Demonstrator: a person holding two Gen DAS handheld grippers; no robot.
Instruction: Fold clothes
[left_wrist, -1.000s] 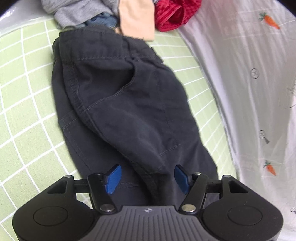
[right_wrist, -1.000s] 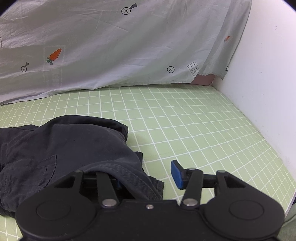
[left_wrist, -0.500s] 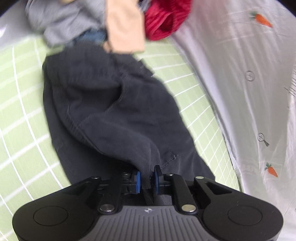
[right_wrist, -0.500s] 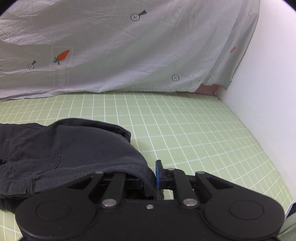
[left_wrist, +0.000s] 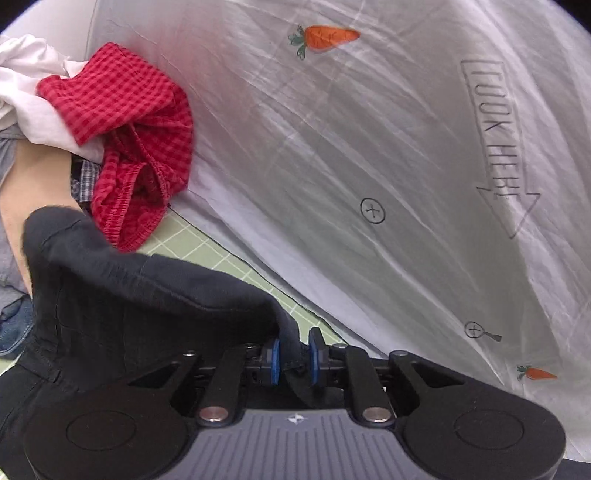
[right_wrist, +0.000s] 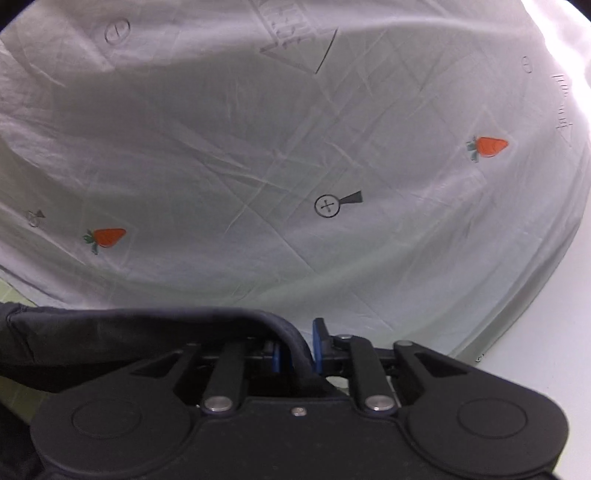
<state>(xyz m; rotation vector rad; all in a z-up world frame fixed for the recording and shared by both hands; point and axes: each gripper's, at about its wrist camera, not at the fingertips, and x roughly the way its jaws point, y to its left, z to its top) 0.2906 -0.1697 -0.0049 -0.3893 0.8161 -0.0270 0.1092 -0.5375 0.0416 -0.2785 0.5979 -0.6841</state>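
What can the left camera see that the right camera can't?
Only the left wrist view shows the pile of clothes: red checked shorts, a white garment, some blue denim, and a strip of the green grid mat. Only the right wrist view shows the plain white wall. Both show the carrot-print sheet and the dark pants, pinched by the left hand-held gripper and the right hand-held gripper.

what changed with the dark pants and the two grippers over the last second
Both grippers went from open to shut on the dark pants: the left gripper and right gripper each pinch a fold of fabric. Both have lifted and tilted up, raising that end off the green grid mat, so the views now face the carrot-print sheet. The red checked garment and the pile around it stayed put.
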